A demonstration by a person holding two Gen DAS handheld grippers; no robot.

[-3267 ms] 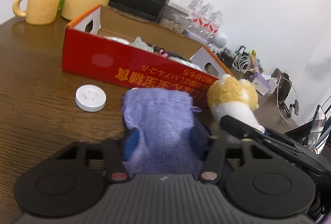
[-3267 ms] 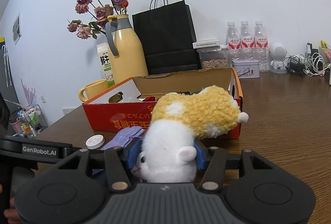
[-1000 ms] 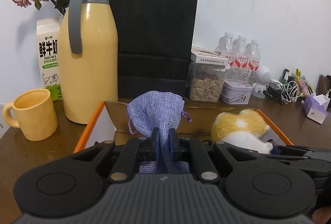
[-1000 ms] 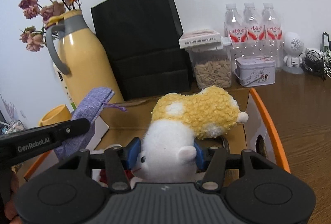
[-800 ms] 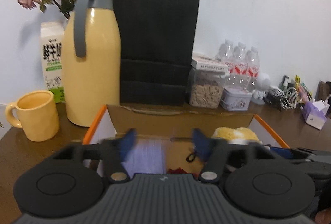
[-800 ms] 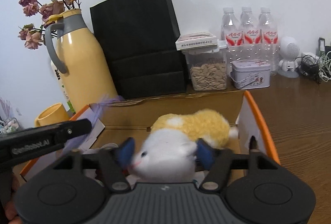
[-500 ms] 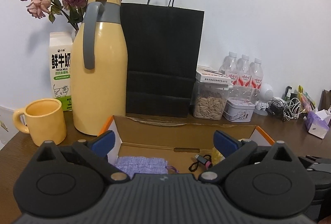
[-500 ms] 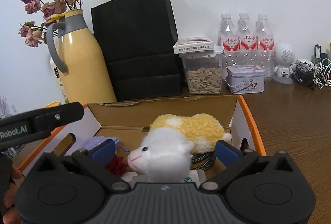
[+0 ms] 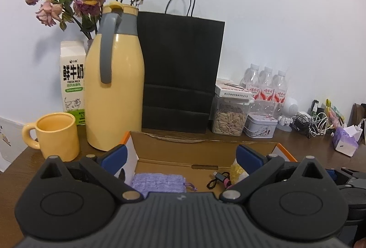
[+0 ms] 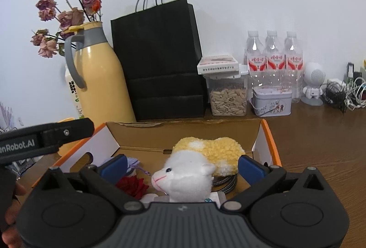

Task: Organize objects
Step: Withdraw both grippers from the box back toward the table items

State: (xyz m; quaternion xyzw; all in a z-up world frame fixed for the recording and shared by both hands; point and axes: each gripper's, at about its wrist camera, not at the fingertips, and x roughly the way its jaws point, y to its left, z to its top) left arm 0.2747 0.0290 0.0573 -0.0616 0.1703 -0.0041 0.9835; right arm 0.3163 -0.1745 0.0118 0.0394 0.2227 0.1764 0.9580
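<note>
An open cardboard box (image 9: 183, 151) with orange edges sits on the wooden table. Inside it lies a purple mesh pouch (image 9: 157, 182), flat on the floor of the box. My left gripper (image 9: 181, 156) hangs open above it, its blue pads wide apart and touching nothing. In the right wrist view the same box (image 10: 270, 140) holds a yellow and white plush toy (image 10: 201, 163), lying loose with its white head toward me. My right gripper (image 10: 181, 166) stands open around the toy, its pads clear of it. The pouch (image 10: 133, 162) peeks out at the left.
Behind the box stand a yellow jug (image 9: 114, 87), a black paper bag (image 9: 180, 74), a yellow mug (image 9: 57, 133), a milk carton (image 9: 72, 78), a seed jar (image 9: 230, 115), a tin (image 9: 259, 125) and water bottles (image 9: 266, 85). A red flower (image 10: 133, 186) and cables (image 9: 219, 179) lie in the box.
Both grippers opened wide. The pouch dropped from the left one and the plush toy from the right one into the box. Both grippers then rose a little.
</note>
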